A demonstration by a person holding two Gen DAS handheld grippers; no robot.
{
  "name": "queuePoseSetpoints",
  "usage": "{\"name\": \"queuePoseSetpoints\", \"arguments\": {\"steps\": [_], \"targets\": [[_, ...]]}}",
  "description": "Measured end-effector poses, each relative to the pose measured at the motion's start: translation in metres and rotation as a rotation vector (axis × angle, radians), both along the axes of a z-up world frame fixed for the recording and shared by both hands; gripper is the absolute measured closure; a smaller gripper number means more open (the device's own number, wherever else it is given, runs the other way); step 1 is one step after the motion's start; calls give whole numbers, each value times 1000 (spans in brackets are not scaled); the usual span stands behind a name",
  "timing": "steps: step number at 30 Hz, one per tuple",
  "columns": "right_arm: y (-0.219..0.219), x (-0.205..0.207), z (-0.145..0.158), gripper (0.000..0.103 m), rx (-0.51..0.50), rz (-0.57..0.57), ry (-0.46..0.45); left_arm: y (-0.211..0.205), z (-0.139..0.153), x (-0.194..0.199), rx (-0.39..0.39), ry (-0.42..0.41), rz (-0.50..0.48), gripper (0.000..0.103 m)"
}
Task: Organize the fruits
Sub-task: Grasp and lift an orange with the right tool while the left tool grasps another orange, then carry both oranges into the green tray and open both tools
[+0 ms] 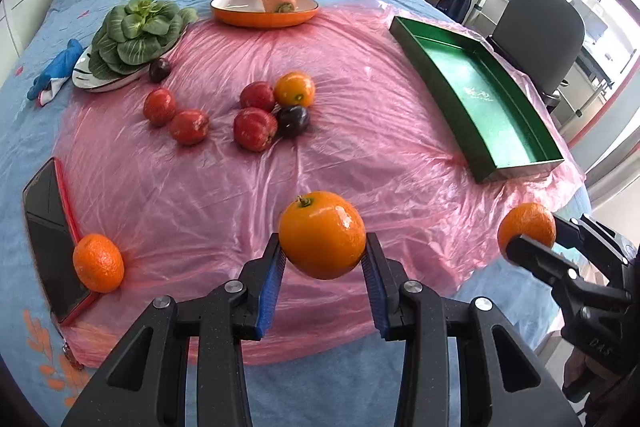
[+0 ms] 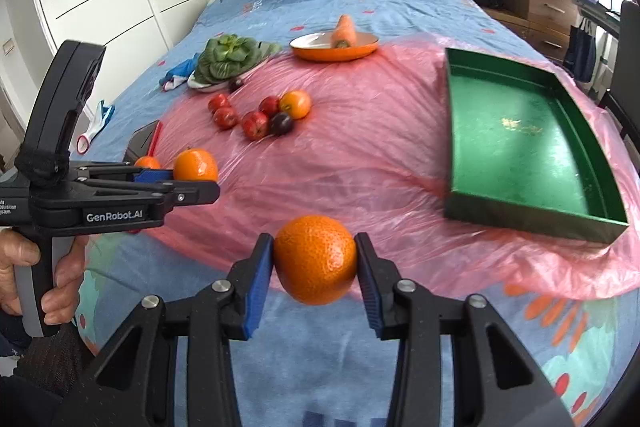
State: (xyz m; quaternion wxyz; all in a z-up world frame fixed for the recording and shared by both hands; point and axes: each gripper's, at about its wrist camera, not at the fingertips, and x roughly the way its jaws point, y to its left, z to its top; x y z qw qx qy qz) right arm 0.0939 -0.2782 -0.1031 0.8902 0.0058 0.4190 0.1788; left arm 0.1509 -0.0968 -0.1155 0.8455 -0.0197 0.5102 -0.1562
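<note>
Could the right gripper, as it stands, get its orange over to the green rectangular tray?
Probably yes. The right gripper is shut on an orange, and only bare pink plastic sheet lies between it and the empty green rectangular tray.

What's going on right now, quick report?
Left gripper shut on a smooth round orange. Right gripper shut on a dimpled round orange. Empty green rectangular tray ahead, path clear.
</note>
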Motion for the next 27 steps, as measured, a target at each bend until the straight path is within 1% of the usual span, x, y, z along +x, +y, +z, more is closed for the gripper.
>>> {"name": "queuePoseSetpoints", "arguments": {"steps": [1, 3, 4, 6, 7, 10, 12, 15, 19, 22, 24, 27], "targets": [[-8, 3, 5, 31, -5, -17, -12, -3, 1, 3, -23, 7, -4, 69], [-25, 9, 14, 32, -24, -52, -39, -8, -2, 12, -82, 49, 4, 69], [-34, 13, 18, 32, -42, -69, -52, -10, -6, 15, -94, 67, 11, 69], [-41, 21, 20, 32, -114, -78, -75, -14, -14, 18, -79, 76, 23, 69], [-40, 24, 18, 32, -145, -61, -80, -16, -18, 20, -72, 80, 31, 69], [-38, 32, 7, 32, -102, -25, -50, -17, -26, 22, -38, 80, 49, 69], [-38, 35, 1, 32, -62, -22, -38, -18, -25, 23, -20, 73, 50, 69], [-42, 39, -6, 31, -15, -37, -33, -29, -15, 25, 12, 43, 29, 69], [-62, 45, -5, 31, -1, -83, -54, -56, 2, 31, 0, 15, -15, 69], [-92, 48, 5, 31, -9, -147, -79, -86, 16, 38, -21, -3, -64, 69], [-115, 53, 12, 32, -33, -189, -94, -113, 26, 45, -27, -25, -102, 69], [-153, 70, 20, 32, -61, -258, -96, -153, 40, 57, -29, -63, -149, 69]]}}
